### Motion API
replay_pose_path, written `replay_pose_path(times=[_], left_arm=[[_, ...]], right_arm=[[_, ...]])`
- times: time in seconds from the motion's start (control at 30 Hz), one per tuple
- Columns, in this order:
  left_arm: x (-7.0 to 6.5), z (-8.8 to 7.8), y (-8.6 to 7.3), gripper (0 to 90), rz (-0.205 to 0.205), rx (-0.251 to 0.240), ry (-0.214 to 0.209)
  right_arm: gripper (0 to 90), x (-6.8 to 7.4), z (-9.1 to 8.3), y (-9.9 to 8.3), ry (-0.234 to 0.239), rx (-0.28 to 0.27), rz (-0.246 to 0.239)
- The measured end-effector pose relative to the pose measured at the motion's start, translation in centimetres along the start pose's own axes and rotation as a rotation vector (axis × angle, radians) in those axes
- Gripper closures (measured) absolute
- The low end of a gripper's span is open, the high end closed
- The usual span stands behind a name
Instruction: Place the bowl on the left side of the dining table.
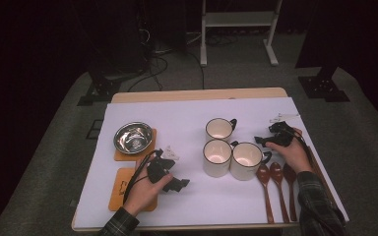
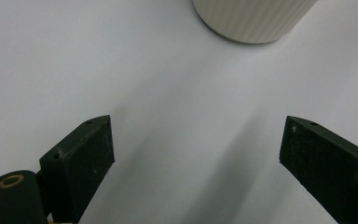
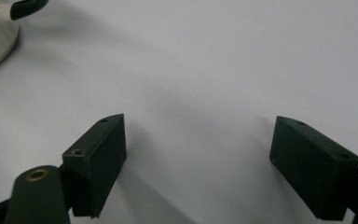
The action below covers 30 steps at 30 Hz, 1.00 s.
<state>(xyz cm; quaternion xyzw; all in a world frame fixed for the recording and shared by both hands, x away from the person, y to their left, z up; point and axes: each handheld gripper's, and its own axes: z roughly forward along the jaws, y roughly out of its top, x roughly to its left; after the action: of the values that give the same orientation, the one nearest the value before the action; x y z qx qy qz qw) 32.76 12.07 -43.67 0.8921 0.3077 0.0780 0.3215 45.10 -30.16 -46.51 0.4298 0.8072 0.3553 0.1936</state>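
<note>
Left gripper is resting low on the white worktop, jaws spread wide and empty, facing the near-left mug just beyond. Right gripper, jaws likewise wide and empty, is hovering beside the near-right mug, apparently near its handle. Three spoons are lying close by.

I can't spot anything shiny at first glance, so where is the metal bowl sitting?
In the high view the metal bowl sits on an orange coaster at the table's left, just beyond the left claw and left of the three mugs.
</note>
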Motion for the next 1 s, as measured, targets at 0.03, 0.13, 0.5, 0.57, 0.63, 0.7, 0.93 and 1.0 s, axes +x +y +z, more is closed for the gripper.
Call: replay_pose_path(times=[0.03, 0.13, 0.5, 0.57, 0.63, 0.7, 0.93, 1.0], left_arm=[[-0.1, 0.2, 0.0, 9.3, 0.006, 0.001, 0.004], [-0.4, 0.6, -0.1, 9.3, 0.018, 0.007, 0.009], [-1.5, 1.8, -0.4, 5.1, 0.069, 0.011, 0.036], [-1.6, 1.9, -0.6, 2.3, 0.075, 0.004, 0.040], [-1.6, 1.9, -0.8, 2.3, 0.074, -0.009, 0.040], [-1.6, 1.9, -1.0, 2.2, 0.072, -0.031, 0.036], [-1.5, 1.9, -1.2, 1.8, 0.078, -0.043, 0.035], [-1.5, 1.9, -1.2, 1.8, 0.079, -0.043, 0.035]], right_arm=[[17.2, 0.0, 0.0, 0.0, 0.000, 0.001, -0.001], [17.2, 0.0, 0.0, 0.0, -0.001, 0.000, 0.000], [17.3, 0.0, 0.0, 0.0, 0.000, 0.002, 0.002], [17.3, 0.0, 0.0, 0.0, 0.000, 0.003, 0.003], [17.2, 0.0, 0.0, 0.1, 0.000, 0.005, 0.004], [17.2, 0.0, 0.0, 0.1, 0.000, 0.007, 0.004], [15.3, 0.1, -0.2, 0.4, -0.025, 0.022, 0.007], [15.4, 0.0, -0.4, 0.5, -0.029, 0.011, 0.016]])
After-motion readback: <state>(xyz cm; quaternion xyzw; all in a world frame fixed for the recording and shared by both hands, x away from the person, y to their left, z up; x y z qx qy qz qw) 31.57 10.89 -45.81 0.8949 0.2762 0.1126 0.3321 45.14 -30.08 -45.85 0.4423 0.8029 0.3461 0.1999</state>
